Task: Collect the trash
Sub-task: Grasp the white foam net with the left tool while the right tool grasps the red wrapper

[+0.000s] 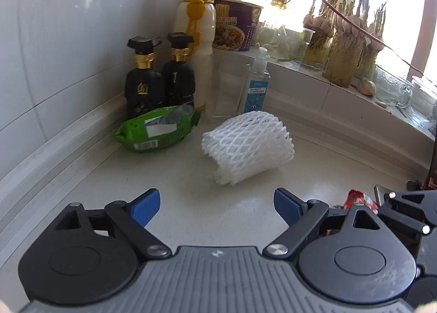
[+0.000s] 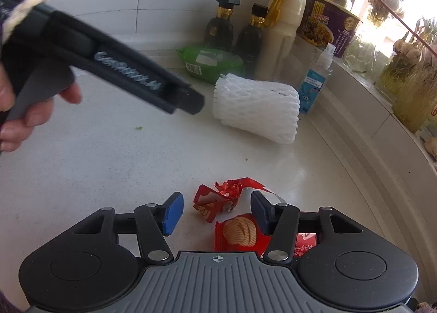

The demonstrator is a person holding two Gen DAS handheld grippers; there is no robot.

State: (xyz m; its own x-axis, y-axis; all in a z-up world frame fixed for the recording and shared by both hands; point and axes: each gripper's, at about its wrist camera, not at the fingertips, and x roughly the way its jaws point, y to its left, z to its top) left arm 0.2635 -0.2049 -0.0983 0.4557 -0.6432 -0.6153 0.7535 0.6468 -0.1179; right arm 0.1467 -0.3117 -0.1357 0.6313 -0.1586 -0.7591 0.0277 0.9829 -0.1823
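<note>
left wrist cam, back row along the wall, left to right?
Black bottle → second black bottle → cream bottle with yellow cap → purple noodle cup → clear sanitizer bottle → sprouting garlic jars.

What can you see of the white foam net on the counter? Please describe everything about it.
The white foam net is a soft sleeve of woven foam mesh with diamond-shaped holes, of the kind that wraps fruit. It looks empty and somewhat flattened, lying on its side on the pale counter with one ragged open end showing. It lies in front of the clear sanitizer bottle and to the right of the green packet, apart from the packet. No gripper touches it; the left gripper stands open, short of it.
</note>
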